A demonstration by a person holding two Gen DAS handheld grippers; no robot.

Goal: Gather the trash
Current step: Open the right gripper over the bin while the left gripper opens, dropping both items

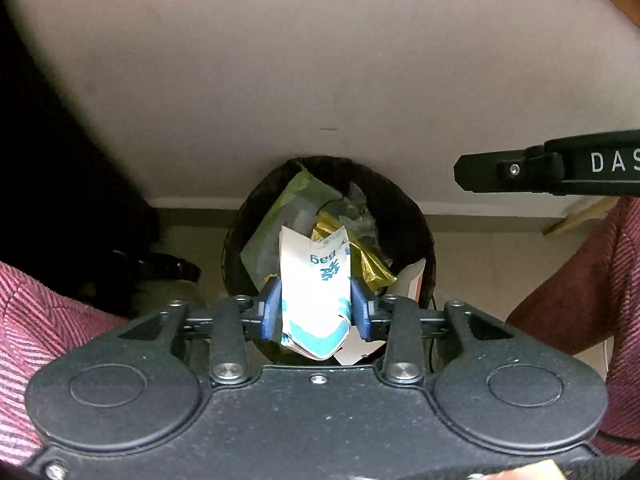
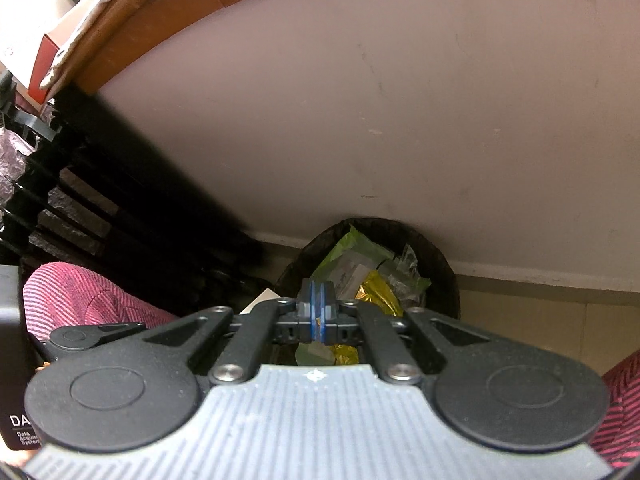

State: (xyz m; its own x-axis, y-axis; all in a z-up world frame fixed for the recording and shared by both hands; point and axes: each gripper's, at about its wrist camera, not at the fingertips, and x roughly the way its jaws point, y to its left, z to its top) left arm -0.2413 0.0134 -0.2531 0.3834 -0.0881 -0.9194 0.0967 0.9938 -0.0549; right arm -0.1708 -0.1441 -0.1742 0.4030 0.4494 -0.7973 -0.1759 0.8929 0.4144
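Drop-off step under way: left claw (image 1: 316, 304) over the bin (image 1: 420, 216) by the wall, pads loose beside a white paper bag (image 1: 316, 280). Right claw (image 2: 319, 312) pressed together, empty. Next: spread wider, let fall, then lift clear.
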